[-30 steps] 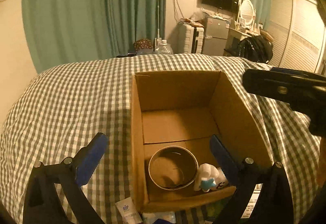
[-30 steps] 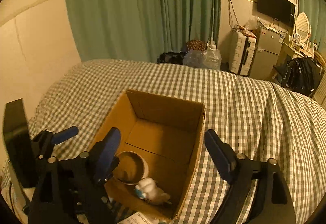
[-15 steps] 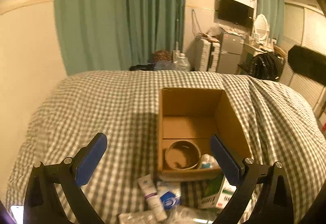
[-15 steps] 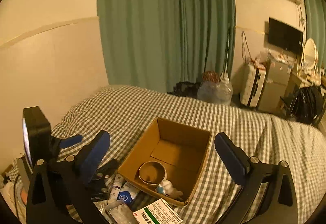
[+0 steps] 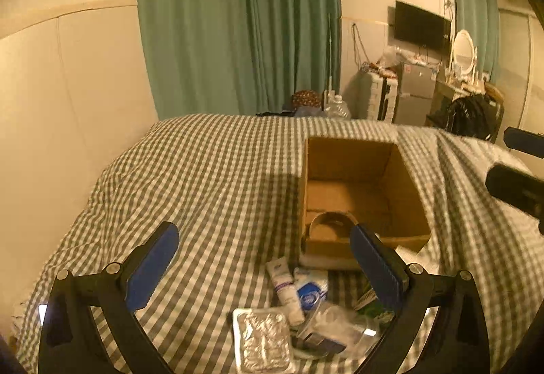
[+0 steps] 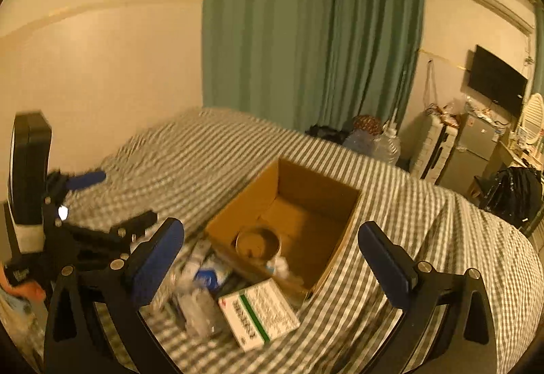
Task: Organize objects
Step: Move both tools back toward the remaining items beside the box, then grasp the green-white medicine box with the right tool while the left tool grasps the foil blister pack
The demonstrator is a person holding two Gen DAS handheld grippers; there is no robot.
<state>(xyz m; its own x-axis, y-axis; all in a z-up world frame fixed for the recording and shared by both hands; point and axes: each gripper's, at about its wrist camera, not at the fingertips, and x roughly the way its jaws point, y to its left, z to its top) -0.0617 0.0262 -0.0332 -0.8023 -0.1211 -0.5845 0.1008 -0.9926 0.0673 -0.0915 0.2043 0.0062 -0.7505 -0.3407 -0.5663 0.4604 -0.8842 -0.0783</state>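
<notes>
Cardboard box [image 5: 360, 193], plain brown with its flaps folded out of the way, sits open on a bed [image 5: 210, 176] covered in green-and-white checked cloth. Inside it, against the near wall, stands a round metal tin [image 6: 258, 242] with a dull rim, and beside that a small white figure [image 6: 278, 265] with a blue spot, seen only from the right wrist view. Loose things lie on the bed just in front of the box: a white tube [image 5: 285, 287] with faint printing too small to read, a blue-and-white sachet [image 5: 310, 293], a foil blister pack [image 5: 263, 341] with a crinkled silver face, and a clear plastic packet [image 5: 336, 326] (blurred in both views). The right wrist view alone shows a white carton [image 6: 258, 314] with a green stripe and rows of unreadable print, lying flat at the box's near corner. The left claw [image 5: 261, 265] is spread wide with nothing between its blue pads, above the pile. The right claw [image 6: 272, 258] is likewise wide and empty, hanging over the box's near edge.
</notes>
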